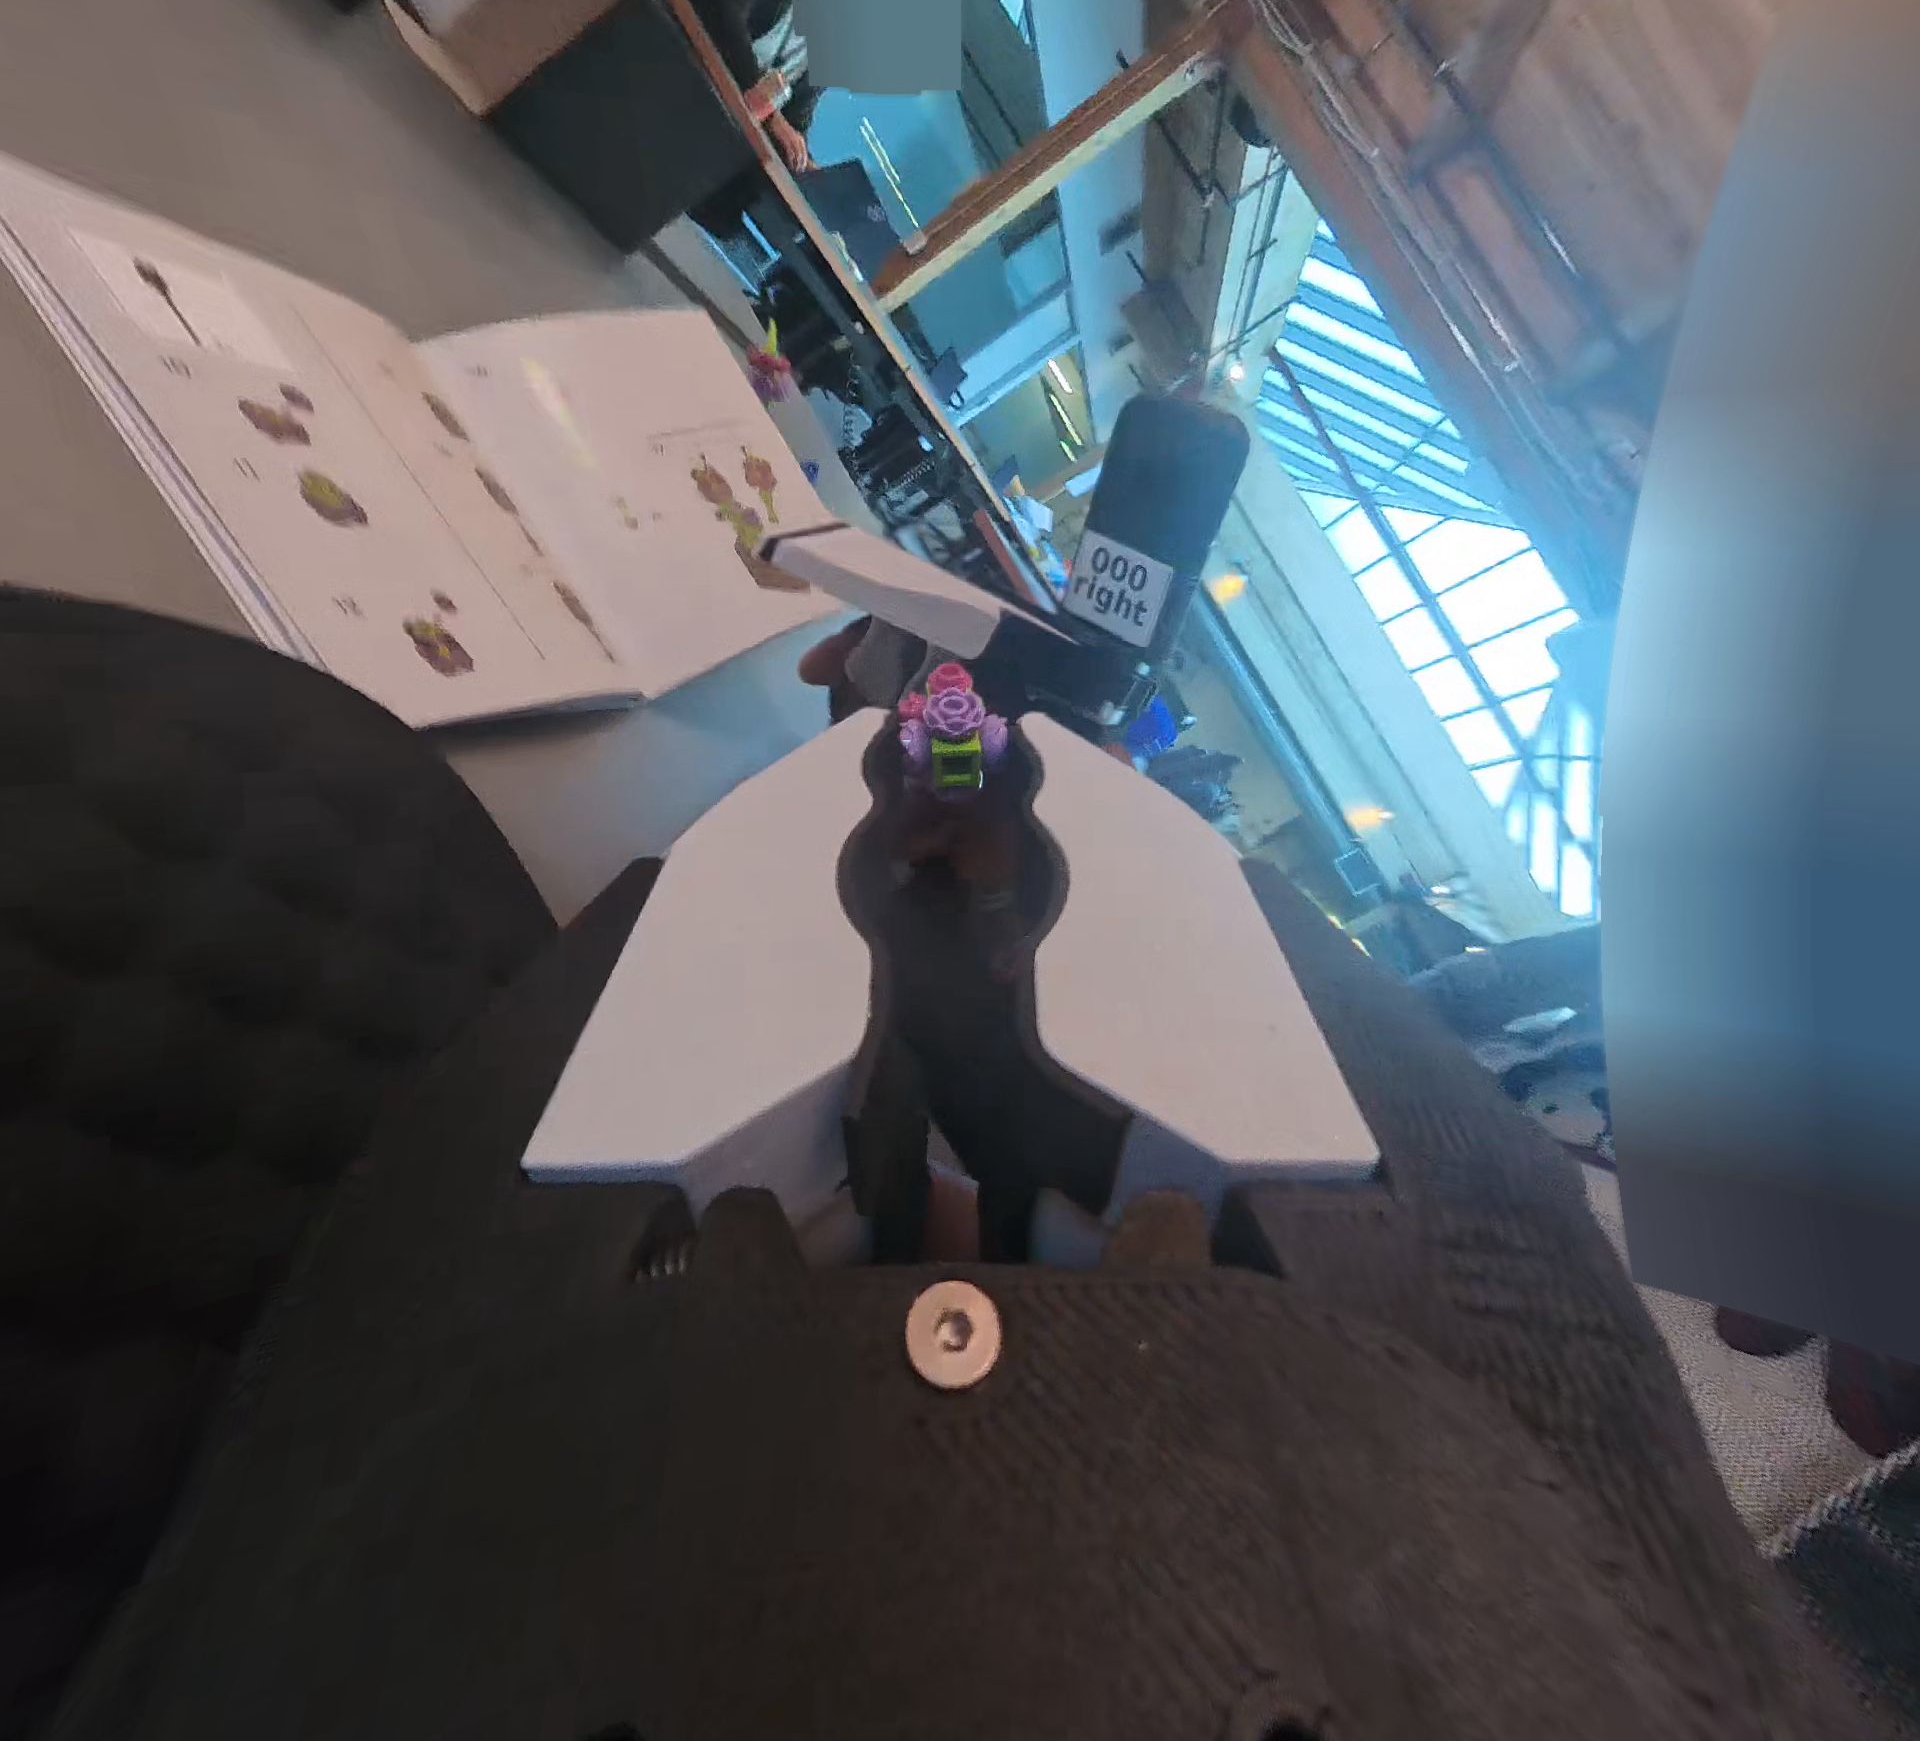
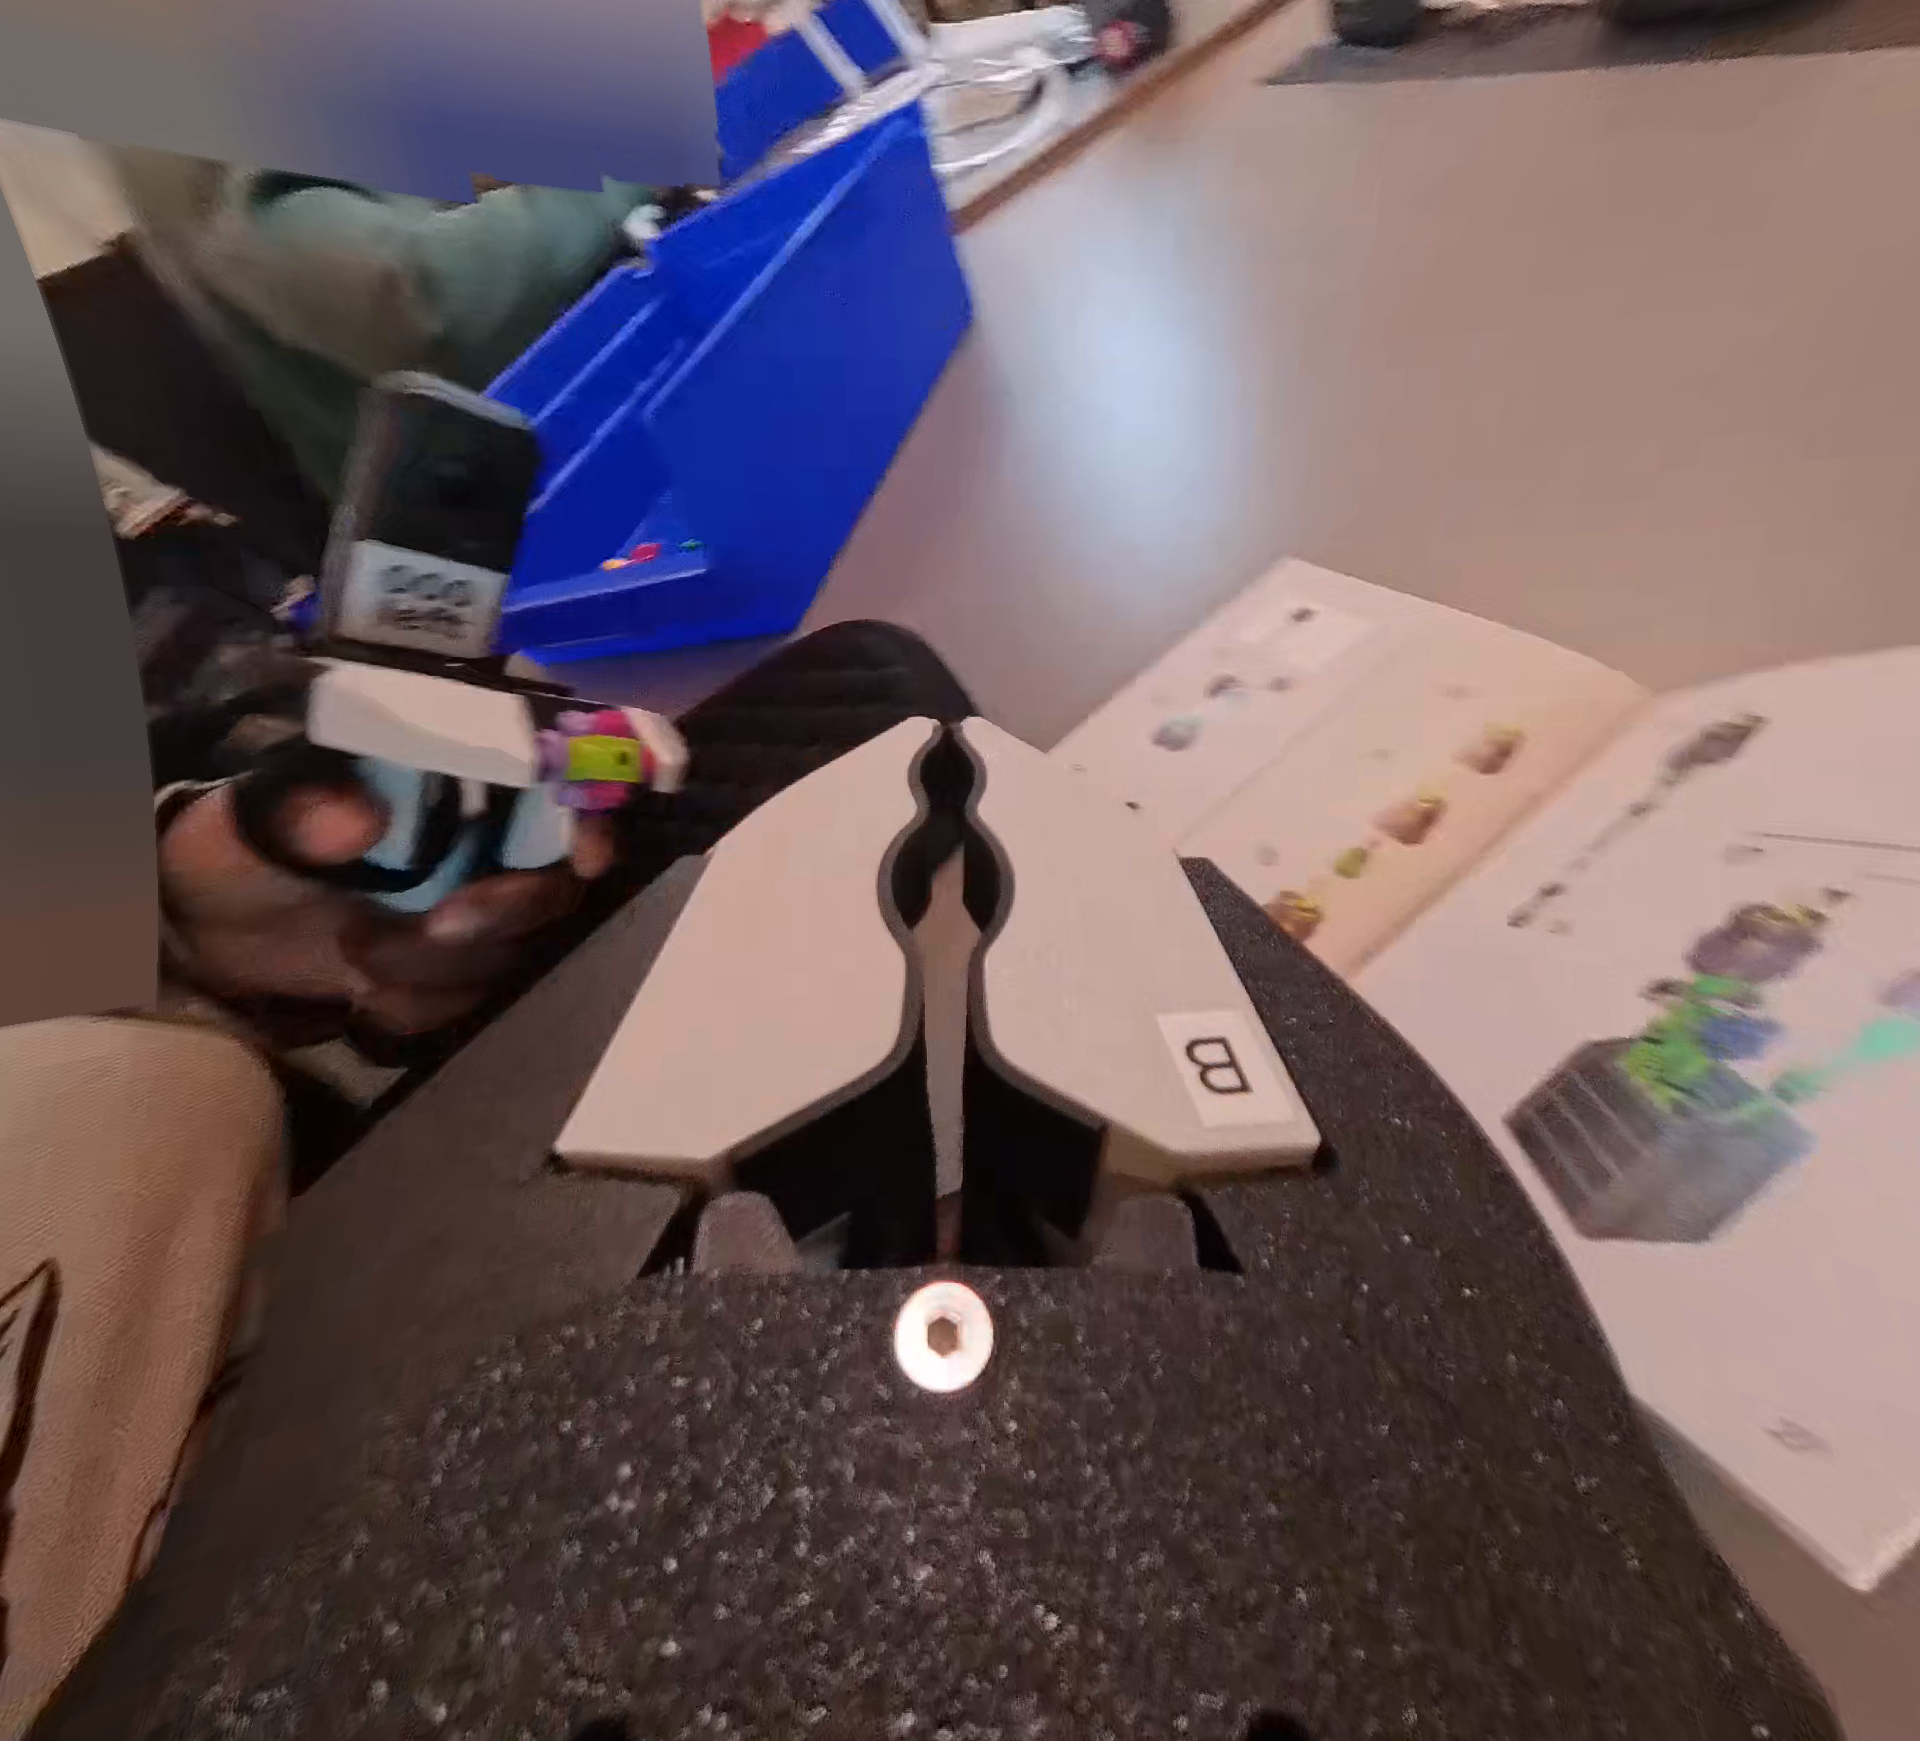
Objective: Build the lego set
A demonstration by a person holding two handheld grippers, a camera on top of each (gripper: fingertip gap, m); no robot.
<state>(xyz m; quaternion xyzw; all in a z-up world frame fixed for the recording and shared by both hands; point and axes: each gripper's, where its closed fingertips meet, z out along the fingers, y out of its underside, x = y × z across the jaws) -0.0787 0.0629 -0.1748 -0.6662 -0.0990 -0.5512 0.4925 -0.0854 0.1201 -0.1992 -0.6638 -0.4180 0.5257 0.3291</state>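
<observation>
- Left gripper (image 1: 951, 735) was clamped on a small lego flower cluster (image 1: 951, 730): purple and pink blossoms on a lime-green brick, pinched right at the fingertips.
- Same cluster (image 2: 597, 756) showed in the right wrist view, held off the table between the left gripper's (image 2: 603, 756) white fingers.
- Right gripper (image 2: 948, 735) had its fingers together at the tips, with nothing visible between them.
- In the left wrist view the right gripper sat just beyond the cluster; contact could not be told.
- Open instruction booklet (image 2: 1558, 912) lay flat on the grey table (image 2: 1299, 341), to the right of the right gripper.
- Blue bin (image 2: 748, 403) stood on the table behind the left gripper, a few small coloured pieces (image 2: 634, 557) inside.
</observation>
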